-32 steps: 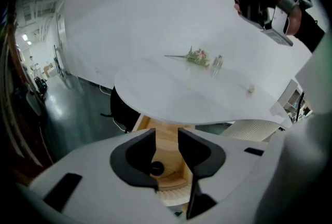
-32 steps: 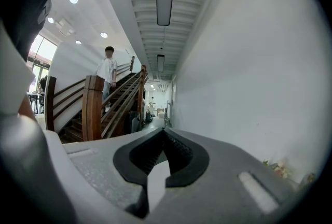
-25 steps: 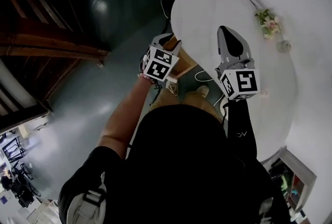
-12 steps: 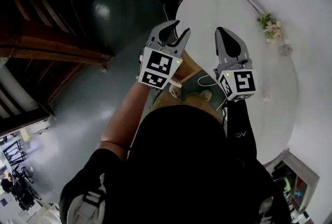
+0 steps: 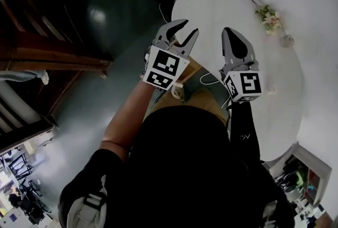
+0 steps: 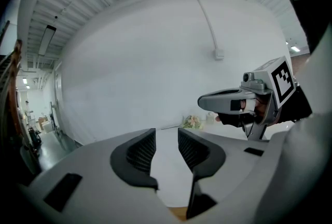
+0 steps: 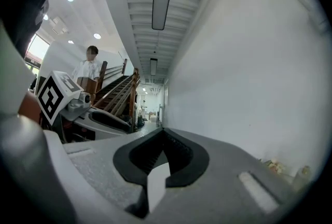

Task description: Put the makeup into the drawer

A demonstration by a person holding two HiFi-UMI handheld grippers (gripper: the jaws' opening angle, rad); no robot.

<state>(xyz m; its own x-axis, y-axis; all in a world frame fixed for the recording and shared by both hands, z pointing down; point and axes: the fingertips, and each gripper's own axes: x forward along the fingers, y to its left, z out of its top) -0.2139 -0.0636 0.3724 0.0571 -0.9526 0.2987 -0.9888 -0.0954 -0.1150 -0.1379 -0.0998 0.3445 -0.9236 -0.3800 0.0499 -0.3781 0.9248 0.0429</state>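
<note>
Head view: both grippers are hovering over the near edge of the white round table (image 5: 211, 5), side by side.

Left gripper (image 5: 186, 28) is sitting with its jaws apart. Nothing is between them; its own view is only showing bare tabletop through the gap.

Right gripper (image 5: 228, 32) is sitting at the left one's 3 o'clock with its tips meeting, closed on nothing.

Drawer (image 5: 191, 69) – a wood-coloured corner is peeking out under the table edge, at the left gripper's 6 o'clock.

Small pale item (image 5: 271, 91) is lying on the table at the right gripper's 4 o'clock, apart from both grippers. It's possibly the makeup, but too small to tell.

Flowers (image 5: 268, 16) are lying at the table's 1 o'clock, with a small jar (image 5: 288, 40) just beside them.
</note>
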